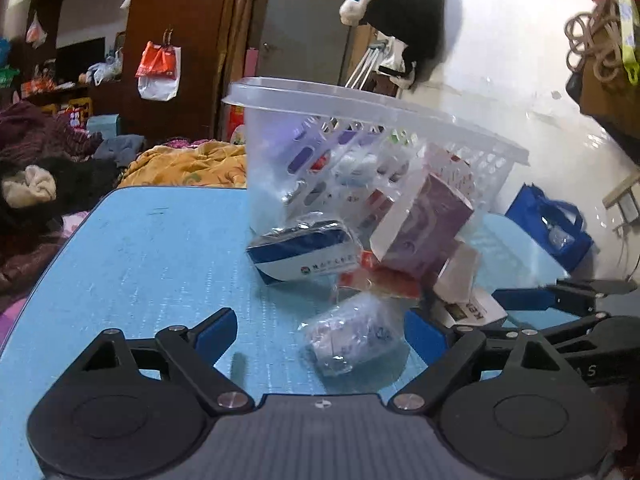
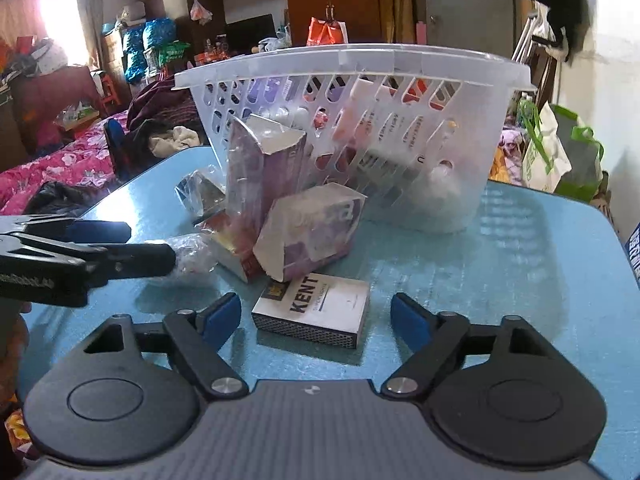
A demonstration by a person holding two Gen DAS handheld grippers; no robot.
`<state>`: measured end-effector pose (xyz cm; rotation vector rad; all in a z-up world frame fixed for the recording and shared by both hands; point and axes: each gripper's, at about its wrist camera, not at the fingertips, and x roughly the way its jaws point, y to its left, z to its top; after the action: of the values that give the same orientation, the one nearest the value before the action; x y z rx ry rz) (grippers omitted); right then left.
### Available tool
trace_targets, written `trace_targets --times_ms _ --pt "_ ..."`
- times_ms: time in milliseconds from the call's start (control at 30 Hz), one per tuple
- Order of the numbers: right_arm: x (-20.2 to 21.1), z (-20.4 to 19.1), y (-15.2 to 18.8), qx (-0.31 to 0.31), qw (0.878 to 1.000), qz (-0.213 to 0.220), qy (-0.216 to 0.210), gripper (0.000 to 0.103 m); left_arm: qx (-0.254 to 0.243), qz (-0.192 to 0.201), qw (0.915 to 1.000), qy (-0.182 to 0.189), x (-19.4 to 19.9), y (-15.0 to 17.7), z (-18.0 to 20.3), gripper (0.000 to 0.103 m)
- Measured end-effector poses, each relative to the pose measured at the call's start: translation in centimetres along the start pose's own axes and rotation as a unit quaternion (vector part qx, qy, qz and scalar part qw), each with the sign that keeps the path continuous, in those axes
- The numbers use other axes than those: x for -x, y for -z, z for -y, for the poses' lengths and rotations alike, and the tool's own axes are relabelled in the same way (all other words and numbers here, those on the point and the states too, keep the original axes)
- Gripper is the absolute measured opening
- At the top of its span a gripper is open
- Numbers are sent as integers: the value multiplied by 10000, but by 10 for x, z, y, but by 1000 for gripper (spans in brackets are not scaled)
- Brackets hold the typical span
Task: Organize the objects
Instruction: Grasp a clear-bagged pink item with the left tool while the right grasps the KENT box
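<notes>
Between the wide-apart, empty jaws of the right gripper (image 2: 316,314) lies a flat white cardboard pack printed "KENT" (image 2: 314,310) on the blue tabletop (image 2: 500,280); it looks light and stiff, best pinched across its long edges. The left gripper (image 1: 320,330), also wide and empty, frames a crinkly clear-plastic packet (image 1: 352,332), probably soft and slippery. Beyond stand purple cartons (image 2: 316,232) and a translucent white slotted plastic basket (image 2: 360,64).

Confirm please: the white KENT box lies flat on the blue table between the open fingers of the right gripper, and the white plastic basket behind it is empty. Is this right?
One part is wrong: the basket is not empty; boxes and packets show through its slotted wall in the right wrist view. The rest holds: the KENT box lies flat on the blue table between the open fingers of the right gripper.
</notes>
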<state>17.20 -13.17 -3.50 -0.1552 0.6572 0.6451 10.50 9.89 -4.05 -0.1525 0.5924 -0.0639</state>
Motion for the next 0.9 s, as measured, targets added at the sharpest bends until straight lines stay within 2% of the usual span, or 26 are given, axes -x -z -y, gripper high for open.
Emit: trace_targets --times_ms 100,300,400,467,500,533,667,767,900 --pt "3 1 6 12 10000 49 17 64 -80 -43 10000 -1 -5 1 8 93" --pt "18 22 9 -438 9983 392 -26 63 -241 -116 9996 -85 -9 2 18 93" --pt "30 29 13 -618 9952 718 -252 63 -221 -188 9995 -116 -15 1 21 92" --pt "36 27 15 -615 9931 935 -346 64 -259 -255 9993 -80 -17 1 21 78" --pt "38 24 17 -562 9929 1000 -321 64 -257 -217 9994 -43 -16 1 20 68" --pt "37 20 19 -486 9931 1030 -294 64 -215 -176 9996 -17 -14 2 18 66" --pt "39 8 23 -228 9919 1244 -98 64 -19 114 9996 261 -6 5 11 64" --pt "42 10 25 -287 9896 1412 -32 64 -100 448 9987 239 4 7 14 64" --pt "46 13 26 -381 9868 1575 -18 63 -156 592 9977 277 7 9 17 64"
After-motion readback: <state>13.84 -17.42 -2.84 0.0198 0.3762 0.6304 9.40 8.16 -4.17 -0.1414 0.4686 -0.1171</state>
